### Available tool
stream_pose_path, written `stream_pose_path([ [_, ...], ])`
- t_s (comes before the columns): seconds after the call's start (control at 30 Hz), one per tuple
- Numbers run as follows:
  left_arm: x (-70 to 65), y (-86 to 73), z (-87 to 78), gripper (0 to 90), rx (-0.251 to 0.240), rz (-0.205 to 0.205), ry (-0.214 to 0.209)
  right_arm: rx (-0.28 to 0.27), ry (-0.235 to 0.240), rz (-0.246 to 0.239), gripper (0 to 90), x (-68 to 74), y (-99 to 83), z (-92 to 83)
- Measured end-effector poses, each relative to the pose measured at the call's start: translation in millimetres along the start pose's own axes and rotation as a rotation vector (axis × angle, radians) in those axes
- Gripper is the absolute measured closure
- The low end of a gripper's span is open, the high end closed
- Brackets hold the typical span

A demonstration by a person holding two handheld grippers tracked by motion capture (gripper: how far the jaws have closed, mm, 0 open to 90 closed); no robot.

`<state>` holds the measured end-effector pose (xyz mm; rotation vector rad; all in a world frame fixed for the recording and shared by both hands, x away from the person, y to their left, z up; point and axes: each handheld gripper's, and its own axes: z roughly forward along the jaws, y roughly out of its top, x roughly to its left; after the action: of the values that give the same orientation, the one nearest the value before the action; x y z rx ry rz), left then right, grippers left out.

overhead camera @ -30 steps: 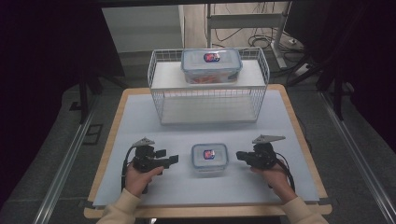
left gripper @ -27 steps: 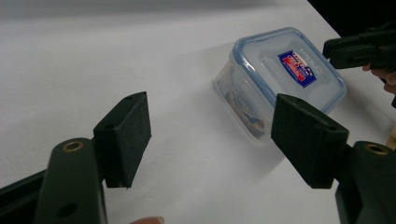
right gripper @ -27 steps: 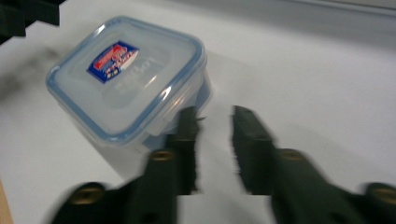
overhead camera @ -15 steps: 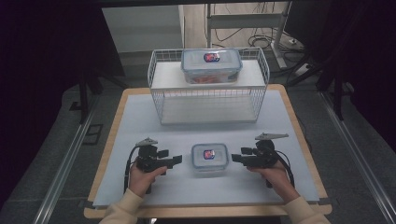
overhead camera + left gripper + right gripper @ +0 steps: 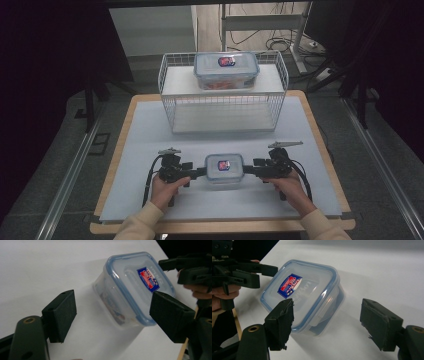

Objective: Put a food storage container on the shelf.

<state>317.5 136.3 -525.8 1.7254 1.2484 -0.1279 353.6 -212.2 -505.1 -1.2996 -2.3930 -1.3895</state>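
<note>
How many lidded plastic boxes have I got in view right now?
2. The small box sits on the table between the left gripper and right gripper; the larger box sits on top of the wire rack.

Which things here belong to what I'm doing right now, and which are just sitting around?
In the job:
small container, flanked by both grippers
left gripper, jaws open, just been opening
right gripper, jaws open, just been opening

Lying about:
wire basket at the table's far side
large container on top of it

Between the black tools, the clear container (image 5: 224,169) is showing a blue-rimmed lid and red-blue label; the counter (image 5: 150,130) beneath is looking pale grey-white.
</note>
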Motion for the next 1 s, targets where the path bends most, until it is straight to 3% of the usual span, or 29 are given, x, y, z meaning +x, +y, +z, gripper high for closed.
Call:
stream_pose_path([
  [0.33, 1.7, 3.2, 18.9, 24.6, 0.034, -0.071, -0.08, 0.031, 0.041, 0.065, 25.6, 0.3, 4.0, 18.9],
  [0.67, 2.7, 0.4, 25.5, 30.0, 0.058, -0.102, -0.131, 0.064, 0.083, 0.106, 28.2, -0.1, 3.3, 28.8],
  [0.73, 1.7, -0.1, 26.1, 33.5, 0.058, -0.104, -0.149, 0.069, 0.103, 0.113, 32.3, 0.5, 3.1, 29.7],
  [0.87, -0.8, -0.6, 25.8, 35.7, 0.065, -0.088, -0.143, 0.074, 0.108, 0.115, 33.5, 1.4, 2.9, 29.7],
  [1.0, -1.2, -2.2, 20.5, 41.9, 0.046, -0.086, -0.153, 0.068, 0.123, 0.123, 41.4, 0.0, 1.6, 23.2],
])
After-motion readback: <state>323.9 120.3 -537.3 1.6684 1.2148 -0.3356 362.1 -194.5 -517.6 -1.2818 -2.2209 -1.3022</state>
